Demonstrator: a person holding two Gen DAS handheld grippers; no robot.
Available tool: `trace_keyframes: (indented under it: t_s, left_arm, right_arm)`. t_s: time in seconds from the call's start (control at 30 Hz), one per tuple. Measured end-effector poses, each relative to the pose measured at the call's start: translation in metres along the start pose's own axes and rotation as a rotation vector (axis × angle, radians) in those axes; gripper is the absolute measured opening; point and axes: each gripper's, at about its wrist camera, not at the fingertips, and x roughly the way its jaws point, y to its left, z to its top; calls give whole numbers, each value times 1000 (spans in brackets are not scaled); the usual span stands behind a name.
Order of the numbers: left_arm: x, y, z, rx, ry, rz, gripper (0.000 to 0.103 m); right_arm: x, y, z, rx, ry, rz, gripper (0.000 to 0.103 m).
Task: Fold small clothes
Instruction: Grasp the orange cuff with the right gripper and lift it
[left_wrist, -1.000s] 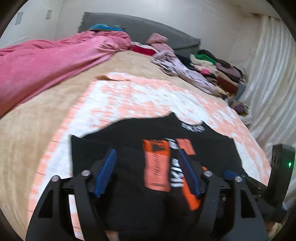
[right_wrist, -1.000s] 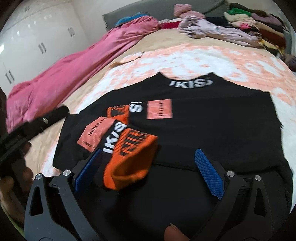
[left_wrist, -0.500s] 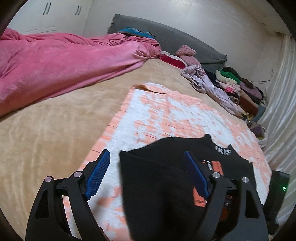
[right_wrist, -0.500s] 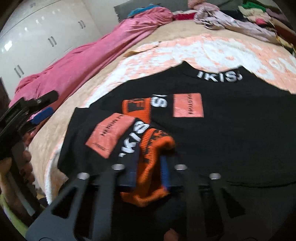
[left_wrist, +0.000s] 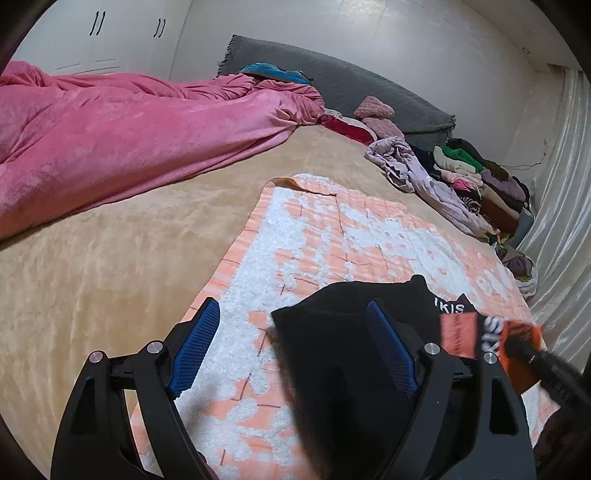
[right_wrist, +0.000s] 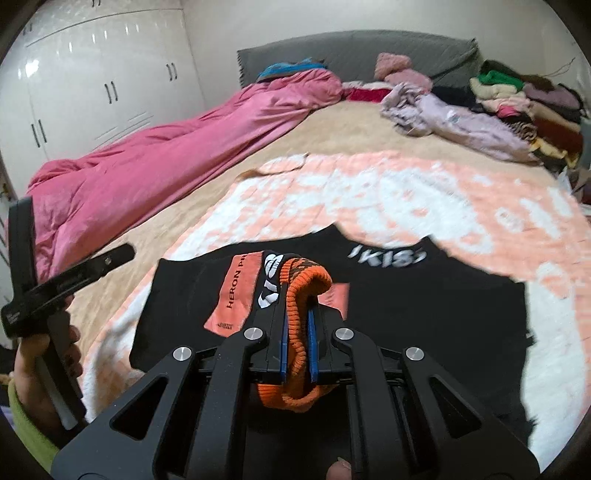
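Bedroom, beige bed, peach-and-white fleece mat (right_wrist: 424, 206) under a black knit sweater (right_wrist: 406, 295). My right gripper (right_wrist: 295, 325) is clenched on its ribbed orange cuff (right_wrist: 306, 280); my left gripper (left_wrist: 291, 350) is spread, gripping nothing. Soft, light, floppy; I'd pinch hems or cuffs.

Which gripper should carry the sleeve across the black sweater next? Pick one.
Right. The right gripper is shut on the orange ribbed knit cuff of the black sweater; the left gripper is open, gripping nothing.
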Motion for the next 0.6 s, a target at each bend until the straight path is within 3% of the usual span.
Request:
trace_keyframes:
  t_s: [0.4, 0.6]
  left_arm:
    - [14, -29, -10, 90, 8, -6, 81]
    - [30, -73, -24, 207, 39, -63, 81]
  right_arm:
    - [-9, -69, 3, -21, -5, -240, 3]
    - [4, -92, -12, 10, 39, -271, 3]
